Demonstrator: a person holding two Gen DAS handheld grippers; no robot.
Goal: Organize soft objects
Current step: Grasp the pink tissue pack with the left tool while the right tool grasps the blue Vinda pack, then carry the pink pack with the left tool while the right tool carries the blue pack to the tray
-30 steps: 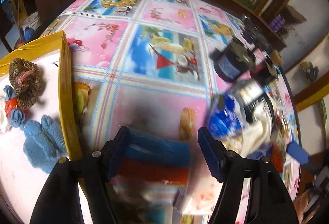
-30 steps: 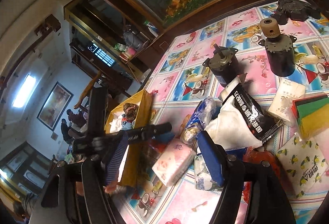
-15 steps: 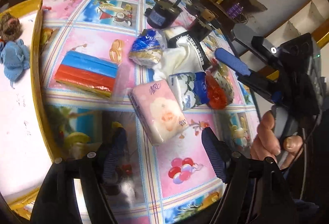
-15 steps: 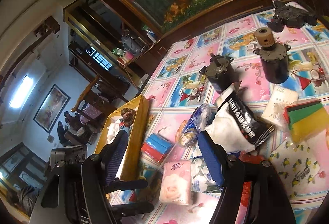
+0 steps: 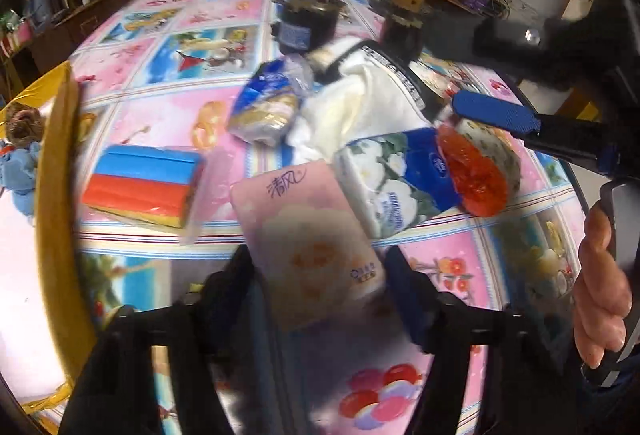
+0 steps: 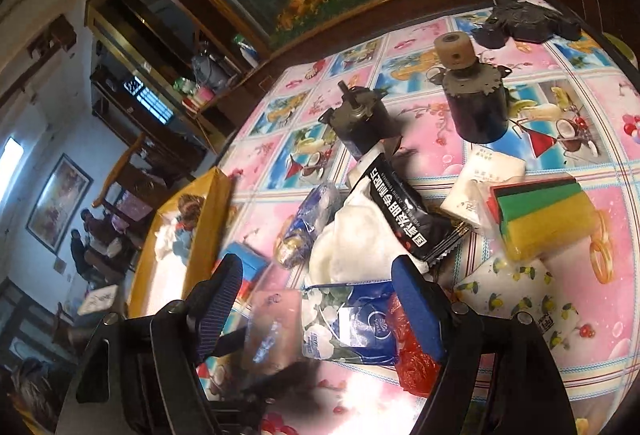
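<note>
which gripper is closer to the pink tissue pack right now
Left. The left gripper straddles the pink tissue pack, jaws closing; the right gripper hangs beside it over the blue tissue pack.

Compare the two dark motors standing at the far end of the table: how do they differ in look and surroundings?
The left motor ends in a thin bare shaft; the right motor wears a tan wheel on top. The left motor carries a blue label in the left wrist view; none shows on the right motor. The left motor is crowded by the white cloth; the right motor stands clear. Both are dark, cylindrical and upright.
</note>
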